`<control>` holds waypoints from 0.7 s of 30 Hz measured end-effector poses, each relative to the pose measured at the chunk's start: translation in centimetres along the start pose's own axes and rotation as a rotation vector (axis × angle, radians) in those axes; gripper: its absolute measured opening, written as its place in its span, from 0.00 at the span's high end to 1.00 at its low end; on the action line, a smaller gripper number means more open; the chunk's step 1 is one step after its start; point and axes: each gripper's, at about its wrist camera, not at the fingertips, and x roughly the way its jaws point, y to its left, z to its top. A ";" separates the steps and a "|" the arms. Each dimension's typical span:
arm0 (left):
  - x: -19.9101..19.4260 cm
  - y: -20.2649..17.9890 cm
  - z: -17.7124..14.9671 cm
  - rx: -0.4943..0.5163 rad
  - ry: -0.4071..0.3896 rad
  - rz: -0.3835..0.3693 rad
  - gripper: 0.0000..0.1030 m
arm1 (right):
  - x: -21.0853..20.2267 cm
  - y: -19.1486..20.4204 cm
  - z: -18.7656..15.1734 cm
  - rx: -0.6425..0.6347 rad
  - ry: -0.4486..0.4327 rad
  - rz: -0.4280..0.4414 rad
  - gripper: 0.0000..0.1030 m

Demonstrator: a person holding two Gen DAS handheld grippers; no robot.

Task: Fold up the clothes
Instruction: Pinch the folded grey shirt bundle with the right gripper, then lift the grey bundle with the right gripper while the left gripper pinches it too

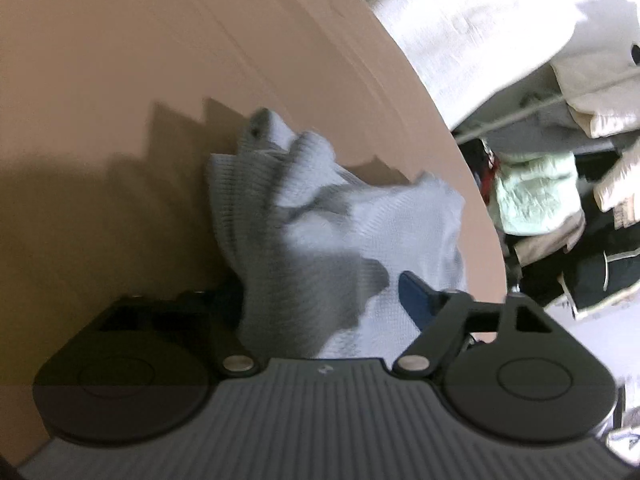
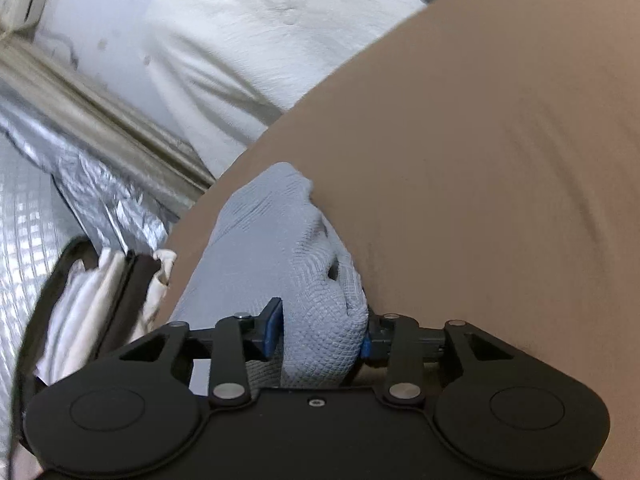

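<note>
A light blue knit cloth (image 1: 320,216) lies bunched on the tan table (image 1: 120,80), close to its curved edge. My left gripper (image 1: 320,292) has its jaws set wide with the cloth lying between them. Its right blue pad (image 1: 414,292) shows bare beside the fabric, and its left finger is lost in shadow. In the right wrist view a thick roll of the same blue cloth (image 2: 288,240) fills the gap of my right gripper (image 2: 320,326). Both blue pads (image 2: 272,326) touch the roll, which bulges over the right one. The table (image 2: 480,160) stretches off to the right.
A white sheet (image 1: 480,32) hangs beyond the table's edge. Piles of clothes (image 1: 536,192) lie off to the right in the left wrist view. Left of the table in the right wrist view are a silver foil mat (image 2: 24,220) and a black-rimmed bag of white cloths (image 2: 96,296).
</note>
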 end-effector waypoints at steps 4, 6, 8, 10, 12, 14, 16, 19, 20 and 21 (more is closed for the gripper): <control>0.3 -3.5 -1.3 0.208 -0.030 0.158 0.46 | 0.1 0.5 -0.1 0.007 0.017 0.013 0.56; 0.1 -5.3 -2.1 0.306 -0.057 0.218 0.49 | 0.2 0.3 -0.2 0.043 0.032 0.056 0.57; -0.3 -6.6 -2.7 0.371 -0.088 0.263 0.53 | 0.1 0.1 -0.2 0.059 0.025 0.071 0.75; -0.7 -7.4 -3.3 0.412 -0.120 0.288 0.61 | 0.0 0.3 -0.1 0.029 0.013 0.076 0.78; -1.2 -8.1 -3.5 0.432 -0.142 0.302 0.64 | -0.5 1.5 -0.2 -0.055 -0.013 0.076 0.79; -1.7 -8.6 -3.6 0.436 -0.158 0.308 0.65 | -1.2 3.5 -0.5 -0.183 -0.047 0.068 0.80; -2.9 -8.4 -3.4 0.404 -0.173 0.295 0.67 | -1.9 5.7 -0.6 -0.286 -0.069 0.086 0.80; -5.2 -7.8 -3.0 0.348 -0.217 0.261 0.69 | -3.1 9.1 -0.3 -0.388 -0.075 0.133 0.80; -6.3 -7.7 -2.9 0.341 -0.242 0.250 0.69 | -3.5 10.2 -0.1 -0.427 -0.075 0.137 0.80; -7.3 -7.8 -2.6 0.334 -0.269 0.238 0.69 | -3.8 11.3 0.1 -0.467 -0.075 0.141 0.80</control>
